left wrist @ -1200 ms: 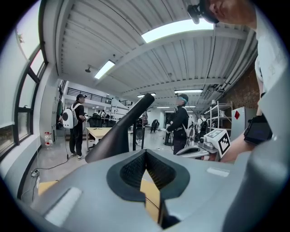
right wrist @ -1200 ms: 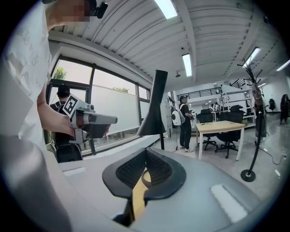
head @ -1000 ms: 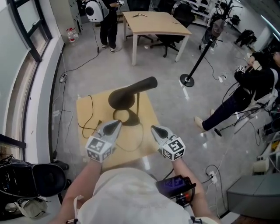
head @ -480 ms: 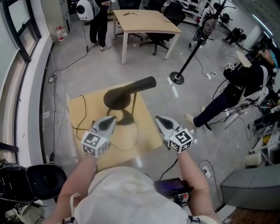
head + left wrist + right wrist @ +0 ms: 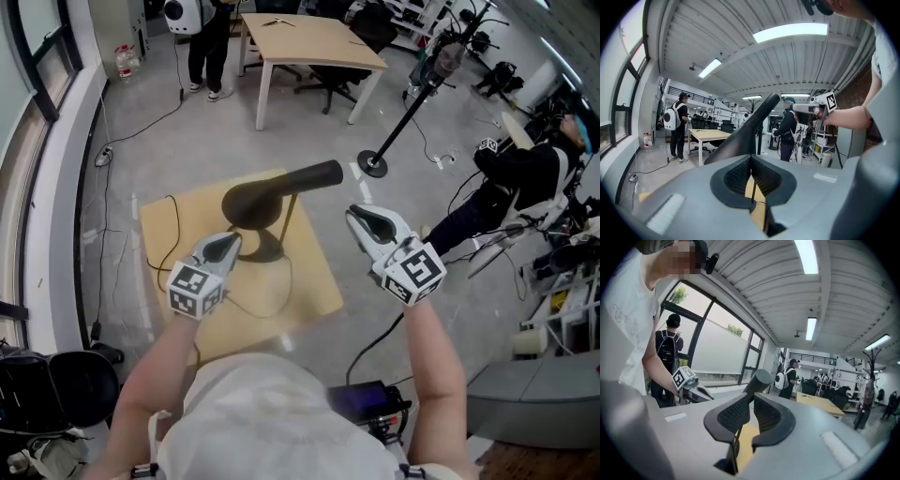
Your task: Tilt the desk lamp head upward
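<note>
Centre of the head view, on the small wooden table (image 5: 314, 274), stands the desk lamp. Its dark lamp head (image 5: 291, 184) lies almost level, with the long axis running from the thick end at centre-left out to the free end at upper right. My right gripper (image 5: 356, 217) hovers just below and right of that free end, not touching it, jaws opening a crack with nothing between them. That's the nearer one, I reckon. My left gripper (image 5: 232, 242) sits lower left, beside the lamp base (image 5: 270, 247), jaws pressed together and empty. Past the table's right edge is bare floor, and above the head it's open air, so a push up from under the tip looks clear.
</note>
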Demonstrator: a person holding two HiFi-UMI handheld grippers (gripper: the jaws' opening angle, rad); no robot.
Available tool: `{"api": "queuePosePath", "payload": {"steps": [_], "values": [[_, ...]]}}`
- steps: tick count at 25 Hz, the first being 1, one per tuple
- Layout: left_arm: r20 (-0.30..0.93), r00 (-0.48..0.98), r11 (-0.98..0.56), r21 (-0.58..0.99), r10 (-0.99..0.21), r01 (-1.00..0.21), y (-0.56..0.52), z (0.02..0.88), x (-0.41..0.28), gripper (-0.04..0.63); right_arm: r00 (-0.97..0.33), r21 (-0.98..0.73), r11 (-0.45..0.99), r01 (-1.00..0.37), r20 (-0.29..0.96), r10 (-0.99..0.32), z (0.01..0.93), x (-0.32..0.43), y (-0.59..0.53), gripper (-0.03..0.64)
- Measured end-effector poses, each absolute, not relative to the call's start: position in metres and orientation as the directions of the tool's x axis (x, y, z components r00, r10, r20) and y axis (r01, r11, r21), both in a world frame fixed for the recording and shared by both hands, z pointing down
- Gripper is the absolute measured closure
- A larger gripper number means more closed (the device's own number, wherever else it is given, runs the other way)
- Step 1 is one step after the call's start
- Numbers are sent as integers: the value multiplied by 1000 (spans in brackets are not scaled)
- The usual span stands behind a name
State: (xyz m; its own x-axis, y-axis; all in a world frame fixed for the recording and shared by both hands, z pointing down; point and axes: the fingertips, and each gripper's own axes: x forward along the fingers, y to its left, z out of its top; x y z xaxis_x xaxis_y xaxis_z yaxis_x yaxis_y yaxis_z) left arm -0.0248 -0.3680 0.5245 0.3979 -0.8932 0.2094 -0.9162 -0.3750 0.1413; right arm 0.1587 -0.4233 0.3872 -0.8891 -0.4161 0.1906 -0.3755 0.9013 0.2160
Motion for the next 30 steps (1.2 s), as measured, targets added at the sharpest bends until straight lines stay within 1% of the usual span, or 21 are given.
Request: {"api": "queuePosePath", "payload": {"steps": [2,5,7,10,13,15,16,18,21,26,30], "values": [[220,384,-359,147,-897,-922,-374,528,-35,594,-892,273,897,-346,201,-405,369,151,-429,542],[246,353,-323,155,-903,-934,-383,537,-48,584,-889,384,879,-283,239,-390,349,140,-435,456],[265,336,-303,159,-904,-940,-388,544,-57,547,-882,472,852,-227,270,-385,337,132,-438,395],[289,331,-292,170,-898,-941,-396,553,-67,504,-853,613,782,-114,343,-393,327,122,-445,337],[288,341,-291,201,-895,-935,-403,556,-75,471,-784,738,667,102,472,-402,338,114,-451,303],[294,346,-289,220,-891,-932,-408,557,-81,448,-732,755,611,240,554,-396,353,108,-451,298],[299,350,-289,227,-888,-930,-410,557,-84,432,-712,751,594,288,583,-391,359,105,-451,296],[304,365,-300,241,-880,-923,-416,557,-86,403,-688,741,577,343,617,-382,367,101,-450,297],[301,408,-338,259,-862,-905,-426,557,-84,352,-679,701,619,354,648,-346,367,96,-452,304],[309,466,-374,312,-829,-873,-438,571,-85,302,-662,542,795,272,705,-255,362,84,-455,305],[310,513,-383,394,-801,-836,-443,577,-90,243,-642,471,850,237,732,-227,362,77,-457,308]]}}
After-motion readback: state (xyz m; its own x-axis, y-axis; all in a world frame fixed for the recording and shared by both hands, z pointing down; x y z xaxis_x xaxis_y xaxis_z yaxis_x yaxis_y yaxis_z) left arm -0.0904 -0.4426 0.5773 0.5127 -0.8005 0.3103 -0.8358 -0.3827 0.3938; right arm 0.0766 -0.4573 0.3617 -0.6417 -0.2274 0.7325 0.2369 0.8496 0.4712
